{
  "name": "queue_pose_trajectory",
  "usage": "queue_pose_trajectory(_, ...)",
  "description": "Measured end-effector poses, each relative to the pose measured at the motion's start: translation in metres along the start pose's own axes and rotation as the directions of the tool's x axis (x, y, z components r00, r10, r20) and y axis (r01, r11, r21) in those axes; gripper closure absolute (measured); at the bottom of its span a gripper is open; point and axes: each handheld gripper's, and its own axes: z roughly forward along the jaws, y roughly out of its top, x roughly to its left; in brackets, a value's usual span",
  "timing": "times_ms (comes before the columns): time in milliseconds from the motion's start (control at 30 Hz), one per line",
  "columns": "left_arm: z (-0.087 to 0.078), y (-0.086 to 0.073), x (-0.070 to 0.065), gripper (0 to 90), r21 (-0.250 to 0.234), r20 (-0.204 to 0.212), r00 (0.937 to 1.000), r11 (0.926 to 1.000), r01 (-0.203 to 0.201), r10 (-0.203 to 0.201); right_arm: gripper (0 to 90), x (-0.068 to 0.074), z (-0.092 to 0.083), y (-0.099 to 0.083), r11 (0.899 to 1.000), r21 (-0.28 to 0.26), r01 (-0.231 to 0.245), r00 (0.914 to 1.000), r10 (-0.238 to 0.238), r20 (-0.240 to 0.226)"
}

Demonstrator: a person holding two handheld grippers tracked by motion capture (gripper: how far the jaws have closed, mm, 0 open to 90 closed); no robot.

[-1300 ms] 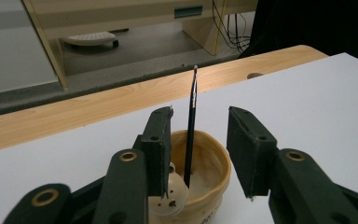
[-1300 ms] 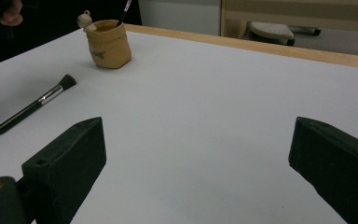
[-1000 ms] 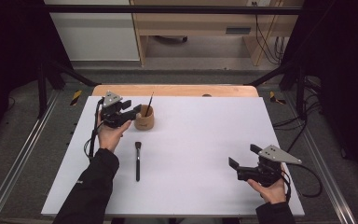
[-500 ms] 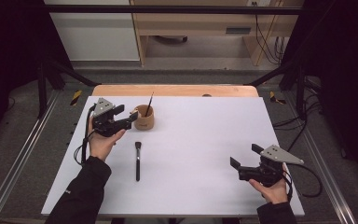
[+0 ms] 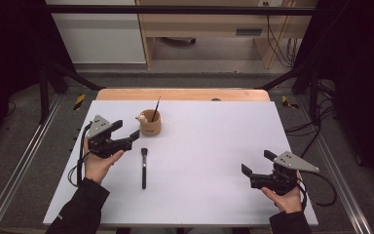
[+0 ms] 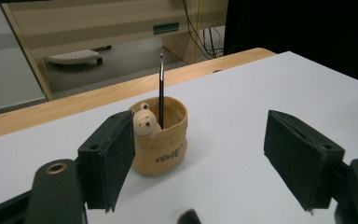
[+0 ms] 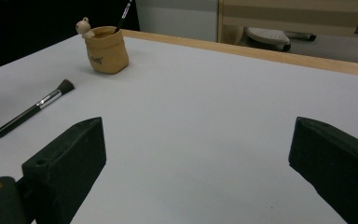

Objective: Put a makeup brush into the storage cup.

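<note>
A small tan cup [image 5: 150,123] with a little bear figure on its rim stands on the white table [image 5: 209,146] in the upper left of the high view, a thin dark brush [image 5: 155,108] standing upright inside it with its tip above the rim; in the left gripper view the cup [image 6: 161,135] sits at the centre with the thin brush [image 6: 161,88] rising straight from it, and in the right gripper view it [image 7: 106,48] shows at the upper left; just below and right of the cup in the high view, a black makeup brush [image 5: 143,167] lies flat on the table with its bristles toward the cup, near it but apart; the same makeup brush [image 7: 32,108] lies at the left of the right gripper view; the left gripper [image 5: 130,137], held in a hand at the left of the high view, points toward the cup and stands just left of it without touching; its jaws have just been opening and stand wide apart with nothing between the pads; the right gripper [image 5: 255,165] rests in a hand at the lower right of the high view, well apart from the cup and both brushes; its jaws are spread wide over bare table and hold nothing.
</note>
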Motion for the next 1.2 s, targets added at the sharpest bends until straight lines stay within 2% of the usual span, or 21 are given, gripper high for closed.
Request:
queue_pose_trajectory(267,-0.020,-0.011,-0.003,20.8,0.001,-0.004,1.0000,1.0000,-0.008,0.008,4.6,-0.001,0.000,-0.001,1.000,0.001,0.003,1.0000,-0.003,-0.001)
queue_pose_trajectory(500,-0.034,-0.022,-0.004,18.1,0.000,-0.001,1.0000,1.0000,0.001,-0.001,4.5,0.000,0.000,-0.001,1.000,0.005,0.000,1.0000,0.000,-0.001)
queue_pose_trajectory(800,-0.040,-0.047,-0.001,16.9,0.021,0.002,0.9999,0.9996,0.017,-0.017,4.5,0.000,0.000,0.000,1.000,0.002,0.002,1.0000,-0.002,-0.003)
queue_pose_trajectory(1200,-0.049,-0.058,0.005,15.8,0.019,-0.024,0.9986,0.9987,0.047,-0.047,4.5,-0.001,-0.001,-0.001,1.000,0.002,-0.006,1.0000,0.006,0.003)
